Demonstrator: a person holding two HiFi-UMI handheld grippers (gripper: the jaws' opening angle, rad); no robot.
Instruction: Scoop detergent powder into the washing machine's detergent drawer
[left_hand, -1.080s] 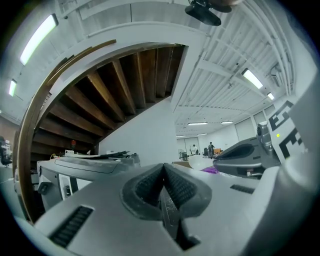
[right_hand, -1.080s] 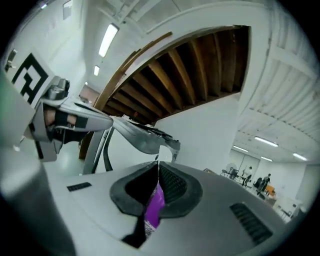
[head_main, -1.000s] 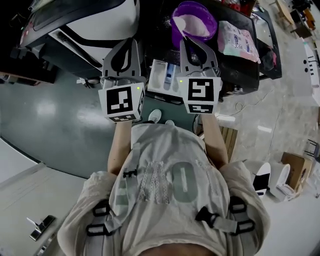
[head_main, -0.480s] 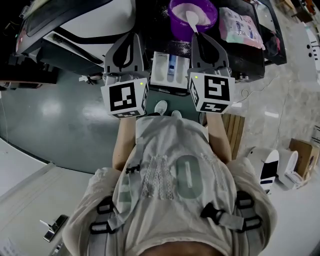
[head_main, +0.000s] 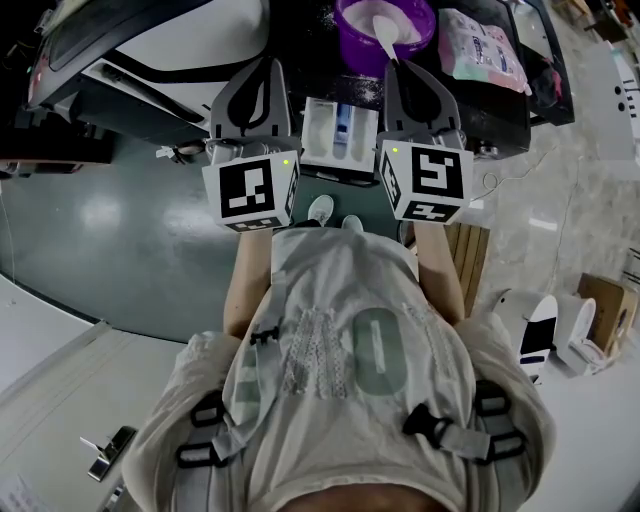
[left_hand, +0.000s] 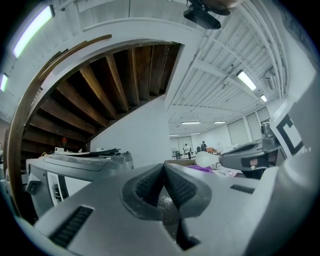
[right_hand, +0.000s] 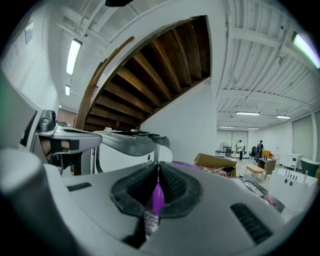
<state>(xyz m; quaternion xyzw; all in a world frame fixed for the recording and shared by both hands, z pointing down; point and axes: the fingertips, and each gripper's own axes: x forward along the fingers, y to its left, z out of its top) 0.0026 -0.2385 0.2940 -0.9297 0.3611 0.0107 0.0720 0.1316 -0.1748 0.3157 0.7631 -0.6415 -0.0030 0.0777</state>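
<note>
Grey-jawed left gripper (left_hand: 163, 167) has its ribbed pads pressed together with nothing between them. It is held just left of the white plastic detergent drawer (head_main: 322, 135), which lies between the two grippers. The right gripper (head_main: 393, 66) is clamped on the handle of a white plastic scoop (head_main: 384, 32). The scoop's bowl reaches just ahead of the jaws into a round purple tub (head_main: 345, 25) of white detergent powder (head_main: 412, 24). A pink printed pouch (head_main: 480, 55) lies right of the tub.
</note>
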